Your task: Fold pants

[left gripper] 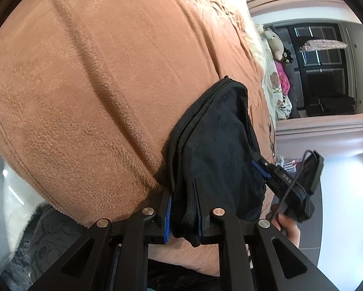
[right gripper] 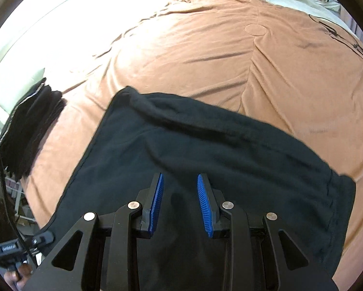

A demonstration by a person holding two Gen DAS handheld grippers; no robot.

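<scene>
two grippers shown: left gripper (left gripper: pixel 184 215) clamped on black pants (right gripper: pixel 205 160); right gripper (right gripper: pixel 180 203) spread apart above them.

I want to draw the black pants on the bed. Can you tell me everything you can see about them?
The pants are black, soft and a bit fuzzy, like fleece. They lie folded and mostly flat on the brown blanket, with a thick rolled ridge along the far edge and a seam down one side. The left gripper pinches a bunched edge of them between its blue fingers. The right gripper hovers over them, open, holding nothing.
</scene>
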